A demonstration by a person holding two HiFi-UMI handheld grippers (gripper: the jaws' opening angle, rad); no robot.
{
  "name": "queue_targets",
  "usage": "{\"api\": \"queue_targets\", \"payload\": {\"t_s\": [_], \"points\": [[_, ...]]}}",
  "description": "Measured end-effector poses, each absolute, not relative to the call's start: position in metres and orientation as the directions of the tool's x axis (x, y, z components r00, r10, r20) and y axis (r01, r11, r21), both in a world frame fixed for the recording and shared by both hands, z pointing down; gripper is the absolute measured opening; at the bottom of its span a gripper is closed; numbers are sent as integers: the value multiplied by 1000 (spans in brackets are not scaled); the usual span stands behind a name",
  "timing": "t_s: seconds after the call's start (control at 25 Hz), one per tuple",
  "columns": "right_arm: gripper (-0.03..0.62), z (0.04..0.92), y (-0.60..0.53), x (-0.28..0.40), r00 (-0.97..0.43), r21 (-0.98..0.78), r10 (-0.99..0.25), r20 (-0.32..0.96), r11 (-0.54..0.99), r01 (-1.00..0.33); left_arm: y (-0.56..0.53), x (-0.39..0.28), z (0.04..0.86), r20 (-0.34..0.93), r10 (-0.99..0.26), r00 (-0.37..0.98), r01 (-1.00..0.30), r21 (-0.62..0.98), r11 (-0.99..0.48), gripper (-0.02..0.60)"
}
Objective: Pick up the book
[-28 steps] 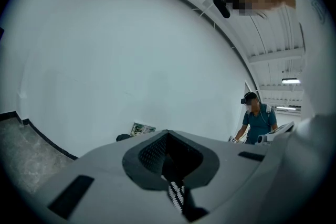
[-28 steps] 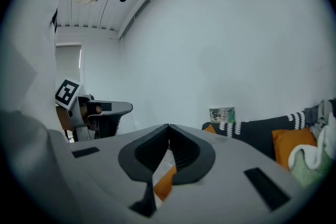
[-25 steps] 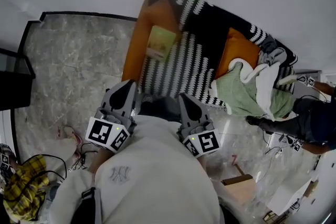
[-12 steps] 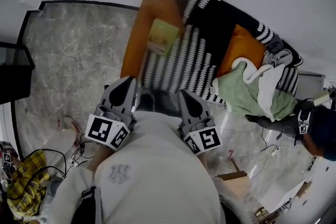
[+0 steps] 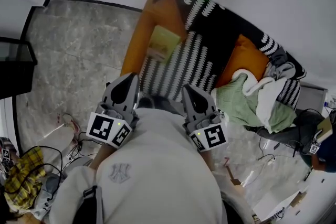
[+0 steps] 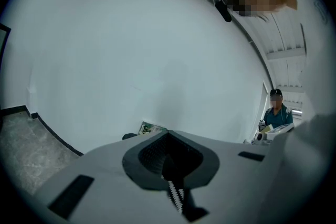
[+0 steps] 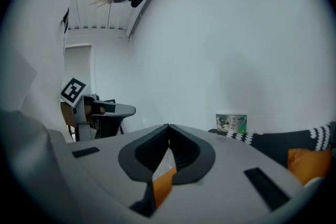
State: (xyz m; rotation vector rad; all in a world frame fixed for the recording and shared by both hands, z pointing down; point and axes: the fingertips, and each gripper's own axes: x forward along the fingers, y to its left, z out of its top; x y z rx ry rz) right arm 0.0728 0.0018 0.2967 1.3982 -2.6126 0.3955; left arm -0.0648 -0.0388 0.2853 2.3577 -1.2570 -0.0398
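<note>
Head view puts the book (image 5: pixel 163 43) flat on the sofa (image 5: pixel 137 44), far ahead; left gripper (image 5: pixel 130 79) and right gripper (image 5: pixel 188 89) are both clenched on nothing; arriving unopened, we could shove it along the striped blanket (image 5: pixel 181 68).

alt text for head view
Seen from above, a person in a white top points the left gripper and right gripper, both shut, toward an orange sofa where a pale green book lies by a striped blanket.

Bright, even indoor light; soft shadows. Strong fisheye bending and dark vignette in gripper views. Focus sharp.
</note>
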Motion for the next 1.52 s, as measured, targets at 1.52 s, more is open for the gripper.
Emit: {"api": "queue_targets", "payload": {"t_s": [1.52], "points": [[18, 308, -65, 164, -458, -223, -847, 271, 407, -886, -119, -1, 283, 207, -761, 615, -774, 346, -530, 2]]}}
